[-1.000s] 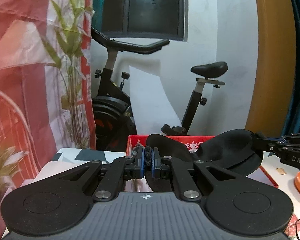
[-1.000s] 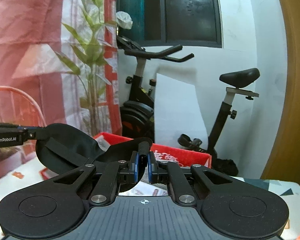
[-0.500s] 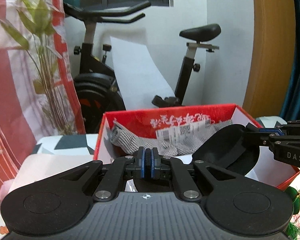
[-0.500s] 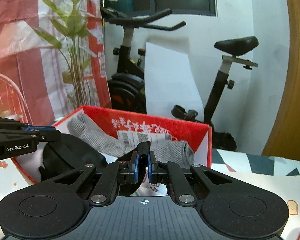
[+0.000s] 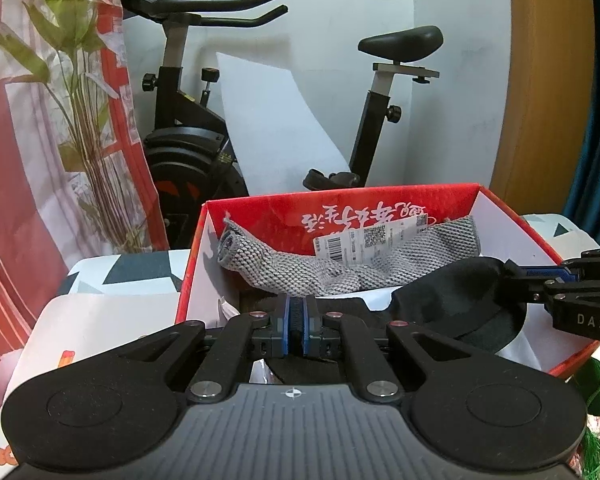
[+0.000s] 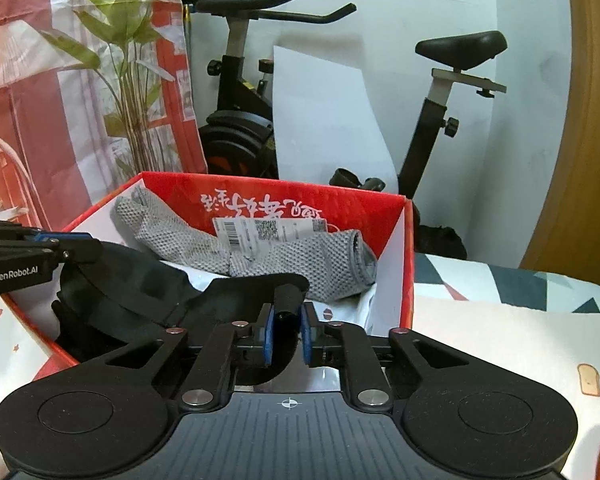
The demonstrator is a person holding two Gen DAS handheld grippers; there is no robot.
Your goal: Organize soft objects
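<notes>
A black eye mask (image 5: 456, 300) (image 6: 140, 292) hangs between my two grippers, low inside the red box (image 5: 340, 212) (image 6: 404, 240). My left gripper (image 5: 296, 320) is shut on the mask's left end. My right gripper (image 6: 286, 328) has its jaws slightly apart with the mask's strap end still between them; it also shows at the right of the left wrist view (image 5: 556, 276). Grey mesh sleeves (image 5: 300, 268) (image 6: 284, 256) with a white barcode tag (image 5: 372, 236) lie at the back of the box.
The box stands on a table with a patterned white cloth (image 6: 500, 320) (image 5: 100, 320). An exercise bike (image 5: 188, 140) and a white board stand behind it. A plant (image 6: 128, 80) and red-white curtain are at the left. A green tasselled object (image 5: 596, 392) lies at the right.
Both grippers have lowered the black mask from above the box down into it. The right gripper's jaws have parted slightly around the strap end.
</notes>
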